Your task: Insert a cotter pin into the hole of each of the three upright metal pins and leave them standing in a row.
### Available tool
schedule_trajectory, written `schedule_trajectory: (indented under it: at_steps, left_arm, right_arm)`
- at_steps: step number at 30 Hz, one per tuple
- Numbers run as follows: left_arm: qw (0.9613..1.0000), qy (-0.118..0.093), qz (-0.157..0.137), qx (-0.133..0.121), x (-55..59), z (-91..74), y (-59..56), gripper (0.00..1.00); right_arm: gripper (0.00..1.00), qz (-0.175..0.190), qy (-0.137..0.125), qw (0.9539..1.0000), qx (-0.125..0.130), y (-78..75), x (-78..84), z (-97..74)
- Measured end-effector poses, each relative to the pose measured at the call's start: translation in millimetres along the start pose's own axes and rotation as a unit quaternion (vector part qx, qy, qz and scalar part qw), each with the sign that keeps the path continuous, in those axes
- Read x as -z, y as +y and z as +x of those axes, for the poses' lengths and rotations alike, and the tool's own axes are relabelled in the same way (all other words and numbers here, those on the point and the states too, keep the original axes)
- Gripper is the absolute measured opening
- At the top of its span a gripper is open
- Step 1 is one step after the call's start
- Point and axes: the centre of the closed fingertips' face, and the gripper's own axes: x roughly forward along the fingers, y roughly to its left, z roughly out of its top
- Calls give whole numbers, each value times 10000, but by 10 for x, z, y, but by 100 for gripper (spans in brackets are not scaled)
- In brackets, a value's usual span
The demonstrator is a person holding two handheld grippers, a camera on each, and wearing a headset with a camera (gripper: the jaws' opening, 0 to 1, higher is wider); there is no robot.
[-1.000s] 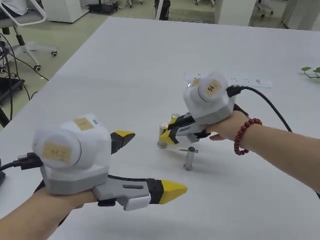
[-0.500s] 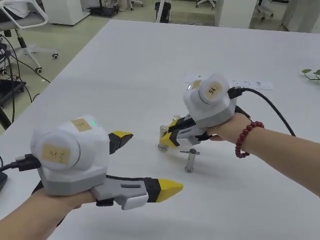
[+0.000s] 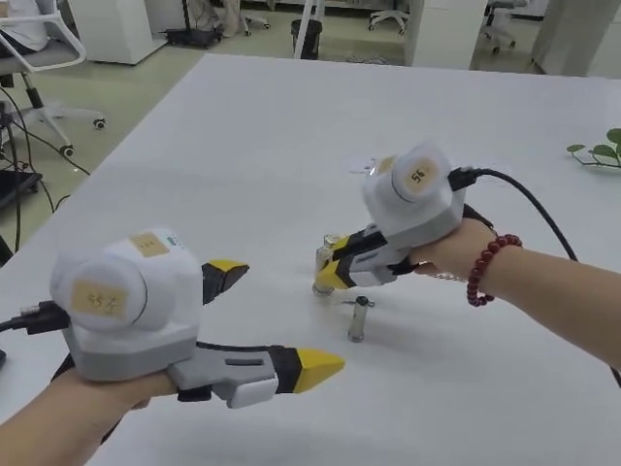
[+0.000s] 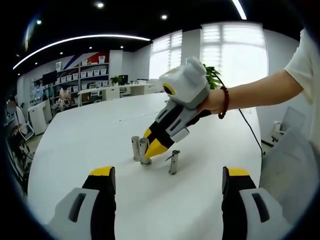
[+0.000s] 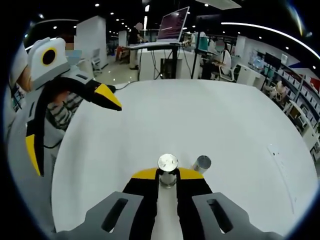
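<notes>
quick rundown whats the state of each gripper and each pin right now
left gripper: open, empty, hovering
right gripper: shut on the gripped pin
gripped pin: upright, no cotter pin visible in it
far pin: upright, free, right beside the gripped pin, no cotter pin visible
near pin: upright, free, standing apart from the other two
cotter pin: set crosswise through the near pin, close to its top
</notes>
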Motion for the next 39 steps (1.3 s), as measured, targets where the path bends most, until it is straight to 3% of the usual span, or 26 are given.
schedule_trajectory:
  at_steps: [15, 18, 21, 23, 25, 30, 39]
  left_arm:
    - [9999, -6, 109, 109, -89, 46, -70, 86]
    - [9998, -24, 113, 177, -92, 72, -104, 86]
    - [9993, 39, 114, 366, -64, 115, -193, 86]
    - [9995, 44, 241, 222, -79, 124, -148, 85]
    - [9995, -32, 115, 285, -113, 134, -161, 85]
    - [9989, 77, 295, 367, -80, 161, -193, 85]
    - [9988, -13, 292, 390, -127, 176, -199, 86]
  right_arm:
    - [13, 264, 73, 9993, 244, -53, 201, -367]
    - [13, 319, 69, 9991, 256, -76, 246, -389]
    - [11, 543, -194, 9981, 206, -92, 154, -417]
    - [11, 381, -29, 9988, 291, -135, 217, -382]
    - [11, 391, -2, 9988, 297, -126, 230, -388]
    - [12, 407, 39, 9988, 268, -137, 242, -379]
    - [14, 430, 43, 9988, 246, -136, 237, -381]
